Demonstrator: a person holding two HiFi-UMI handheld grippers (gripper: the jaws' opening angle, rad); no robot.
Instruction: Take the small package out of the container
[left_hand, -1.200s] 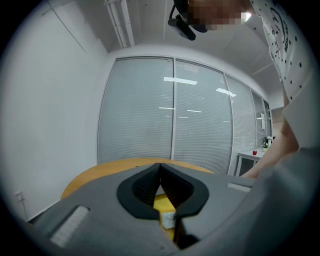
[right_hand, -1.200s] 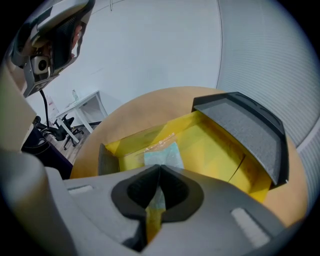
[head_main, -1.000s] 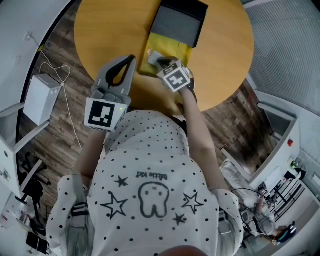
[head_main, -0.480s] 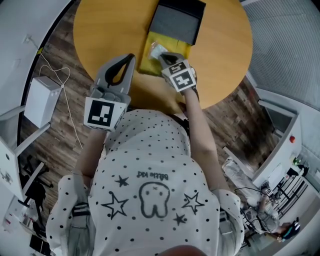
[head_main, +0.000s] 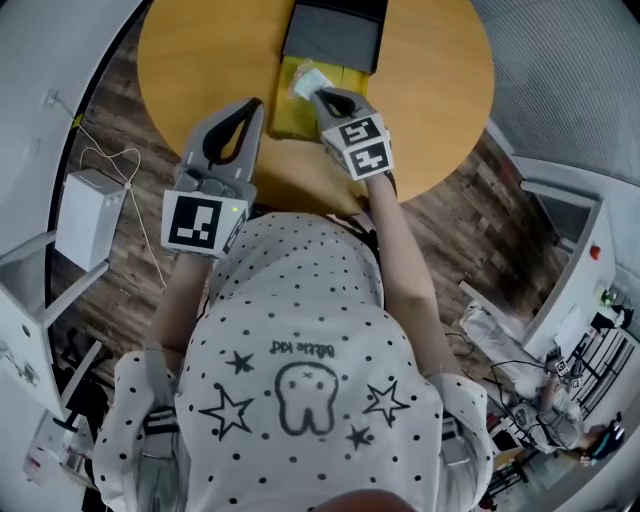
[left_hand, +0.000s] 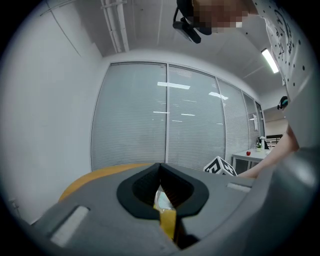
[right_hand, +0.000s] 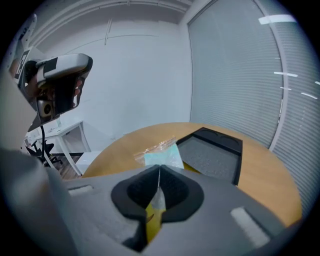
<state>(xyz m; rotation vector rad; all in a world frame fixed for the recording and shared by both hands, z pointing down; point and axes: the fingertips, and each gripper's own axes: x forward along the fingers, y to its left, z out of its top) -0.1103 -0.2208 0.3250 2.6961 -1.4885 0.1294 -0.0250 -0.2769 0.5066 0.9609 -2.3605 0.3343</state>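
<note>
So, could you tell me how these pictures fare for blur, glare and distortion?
Head view: sharp, though the wide lens bends its edges. Left gripper view: dark round vignette, lamp streaks reflected on the glass wall. Right gripper view: near fingers soft, small package clearer.

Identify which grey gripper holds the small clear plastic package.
The right gripper: its jaws pinch the small clear plastic package; the left gripper is clear of it.

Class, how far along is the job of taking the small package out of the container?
Done: the right gripper is shut on the small package, held up over the yellow container. In hand: getting it clear. Left: setting it on the table, probably.
</note>
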